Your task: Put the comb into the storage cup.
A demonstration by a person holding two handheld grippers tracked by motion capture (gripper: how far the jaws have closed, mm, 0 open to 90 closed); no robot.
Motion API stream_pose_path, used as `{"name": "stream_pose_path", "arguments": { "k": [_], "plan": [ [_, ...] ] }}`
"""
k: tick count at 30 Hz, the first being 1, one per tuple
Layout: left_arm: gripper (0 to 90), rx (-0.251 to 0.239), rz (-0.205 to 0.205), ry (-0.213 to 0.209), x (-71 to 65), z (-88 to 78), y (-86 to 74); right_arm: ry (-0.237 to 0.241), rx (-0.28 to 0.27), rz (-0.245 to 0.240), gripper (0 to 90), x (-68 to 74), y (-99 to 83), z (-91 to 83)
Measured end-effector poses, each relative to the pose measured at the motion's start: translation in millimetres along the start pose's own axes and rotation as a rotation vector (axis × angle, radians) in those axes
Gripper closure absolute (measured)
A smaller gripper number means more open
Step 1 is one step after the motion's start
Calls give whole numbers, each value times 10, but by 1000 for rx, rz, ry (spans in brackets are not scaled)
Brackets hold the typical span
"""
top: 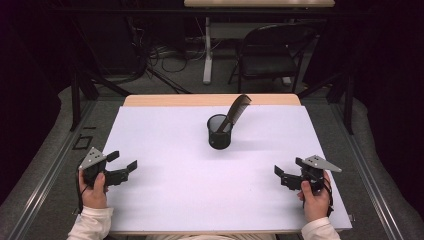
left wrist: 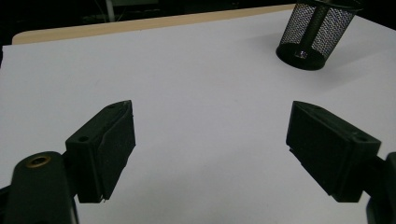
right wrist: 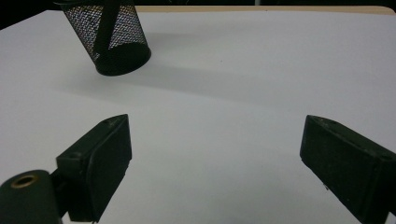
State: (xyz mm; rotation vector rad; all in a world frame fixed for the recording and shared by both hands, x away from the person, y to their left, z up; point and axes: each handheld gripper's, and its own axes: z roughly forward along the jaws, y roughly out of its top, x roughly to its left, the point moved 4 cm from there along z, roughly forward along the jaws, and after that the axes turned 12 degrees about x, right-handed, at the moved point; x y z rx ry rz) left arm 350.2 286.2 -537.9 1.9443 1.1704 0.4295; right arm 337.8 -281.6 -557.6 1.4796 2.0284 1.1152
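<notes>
Counter: a white counter [top: 200, 200] lies in front of you, with a strip of pale wood showing along its far edge.
Mesh cup: a black mesh cup [top: 220, 131] stands upright near the middle of the counter, a little toward the far side, well apart from both your grippers.
Comb: a dark comb [top: 234, 113] stands in the cup, leaning up and to the right, its toothed end above the rim.
Left gripper: your left gripper [top: 123, 167] sits at the near left edge of the counter in your left hand [top: 93, 189]; its jaws are spread wide with nothing between them, only bare white surface in the left gripper view.
Right gripper: your right gripper [top: 287, 172] sits at the near right in your right hand [top: 315, 199]; its jaws too stand wide apart and empty.
Beyond the counter: a dark folding chair [top: 270, 50] and a tangle of cables [top: 165, 55] sit on the floor.
</notes>
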Motion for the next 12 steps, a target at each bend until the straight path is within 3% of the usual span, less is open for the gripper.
{"name": "stream_pose_path", "arguments": {
  "k": [12],
  "plan": [
    [160,0,-9,3,23,-4,-1,-8,-2,9,92,-36,-1,-5]
  ]
}}
